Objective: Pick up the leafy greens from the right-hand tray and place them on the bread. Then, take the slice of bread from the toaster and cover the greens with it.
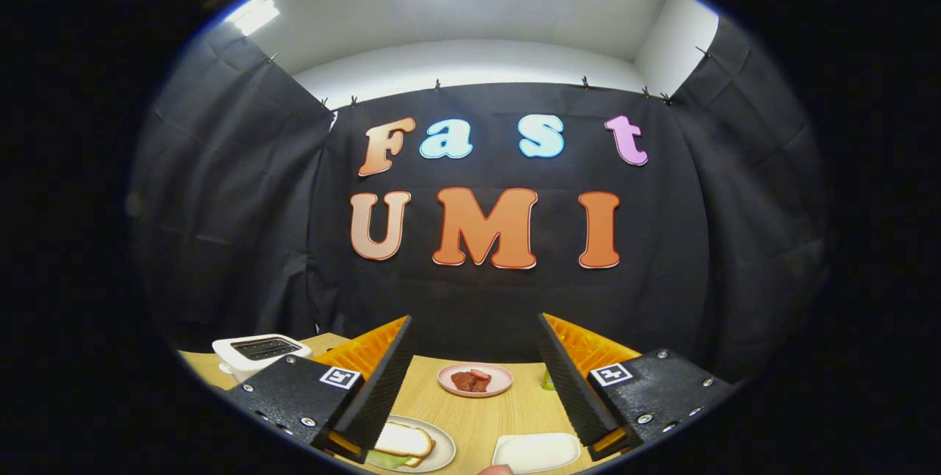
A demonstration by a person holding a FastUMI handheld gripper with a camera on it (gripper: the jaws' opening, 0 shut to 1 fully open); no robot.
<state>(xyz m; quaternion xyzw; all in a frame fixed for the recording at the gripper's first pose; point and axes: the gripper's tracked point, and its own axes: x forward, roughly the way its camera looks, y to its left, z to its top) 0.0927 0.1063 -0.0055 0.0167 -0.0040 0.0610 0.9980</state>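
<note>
Surface: wooden table (478, 405).
Bread: lies on greens (388, 459) on round plate (441, 453), bread (403, 440) beside left finger.
Gripper (474, 379): fingers spread, released, grasping nothing.
Toaster (259, 352): beyond left finger.
Pink plate (475, 379): ahead, between fingers.
White tray (537, 451): near right finger.

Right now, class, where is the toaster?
In the gripper view, the toaster stands on the table beyond the left finger of the open gripper, left of the pink plate.

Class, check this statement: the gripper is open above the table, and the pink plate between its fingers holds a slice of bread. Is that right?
Not quite. The gripper view shows the gripper open above the table, but the pink plate holds reddish-brown pieces, not bread. The bread lies on the white plate.
</note>
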